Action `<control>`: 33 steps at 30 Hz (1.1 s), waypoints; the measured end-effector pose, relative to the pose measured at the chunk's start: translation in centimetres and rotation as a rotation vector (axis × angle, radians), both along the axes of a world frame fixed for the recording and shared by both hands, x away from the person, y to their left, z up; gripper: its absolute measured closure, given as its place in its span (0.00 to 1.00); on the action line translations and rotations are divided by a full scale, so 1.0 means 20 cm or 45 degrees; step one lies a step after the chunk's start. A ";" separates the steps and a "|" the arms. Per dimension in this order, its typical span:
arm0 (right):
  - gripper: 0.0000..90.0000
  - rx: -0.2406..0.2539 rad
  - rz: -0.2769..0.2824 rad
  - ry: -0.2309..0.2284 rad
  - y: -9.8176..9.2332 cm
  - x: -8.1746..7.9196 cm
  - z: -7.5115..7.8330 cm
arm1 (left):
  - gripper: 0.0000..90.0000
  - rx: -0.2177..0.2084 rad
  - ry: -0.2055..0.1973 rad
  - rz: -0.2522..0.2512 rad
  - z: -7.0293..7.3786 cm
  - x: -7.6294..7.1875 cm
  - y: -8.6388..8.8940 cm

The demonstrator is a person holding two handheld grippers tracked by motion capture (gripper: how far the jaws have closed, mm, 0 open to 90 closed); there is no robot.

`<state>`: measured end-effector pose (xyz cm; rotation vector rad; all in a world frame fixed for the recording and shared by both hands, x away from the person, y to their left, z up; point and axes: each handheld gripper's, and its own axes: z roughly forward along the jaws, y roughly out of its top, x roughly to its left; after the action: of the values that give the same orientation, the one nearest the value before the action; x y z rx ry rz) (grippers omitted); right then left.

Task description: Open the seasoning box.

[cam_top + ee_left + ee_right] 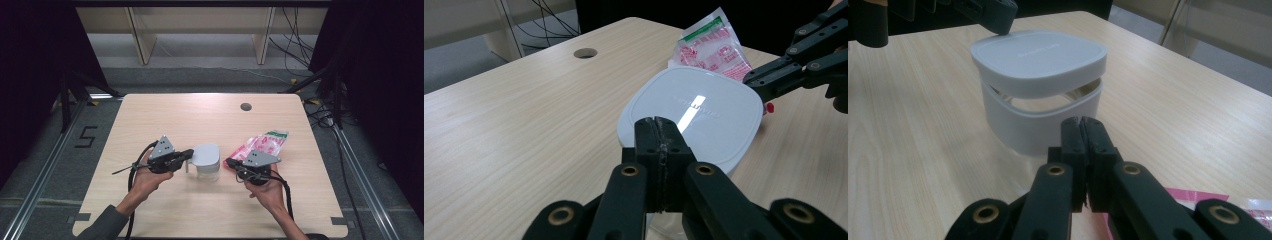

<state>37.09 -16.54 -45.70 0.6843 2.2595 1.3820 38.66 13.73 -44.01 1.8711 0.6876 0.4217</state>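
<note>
A small square container with a white lid stands at the table's middle. In the right gripper view the lid sits over a clear band above the white body. My left gripper is shut with nothing between its jaws, and its tip rests at the lid's left edge. My right gripper is also shut and empty, with its tip close to the container's right side. A pink and white packet with a green strip lies flat behind the right gripper.
A round cable hole sits in the table near its far edge. Wide bare wood lies on the far half and along the front. Black curtains flank the table, and cables trail on the floor at the right.
</note>
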 end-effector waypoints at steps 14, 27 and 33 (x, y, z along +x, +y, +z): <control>1.00 -0.002 0.037 -0.013 0.05 0.02 0.02 | 0.99 -0.017 0.015 0.001 -0.01 0.00 0.01; 1.00 -0.007 0.065 -0.016 0.10 0.06 0.04 | 0.99 -0.027 0.019 0.002 -0.01 0.00 0.01; 1.00 -0.008 0.061 -0.022 0.12 0.06 0.06 | 0.91 -0.059 0.029 0.011 -0.01 0.00 0.02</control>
<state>38.25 -14.18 -44.56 0.6179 2.2794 1.3969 38.57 14.16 -44.16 1.8324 0.7150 0.3878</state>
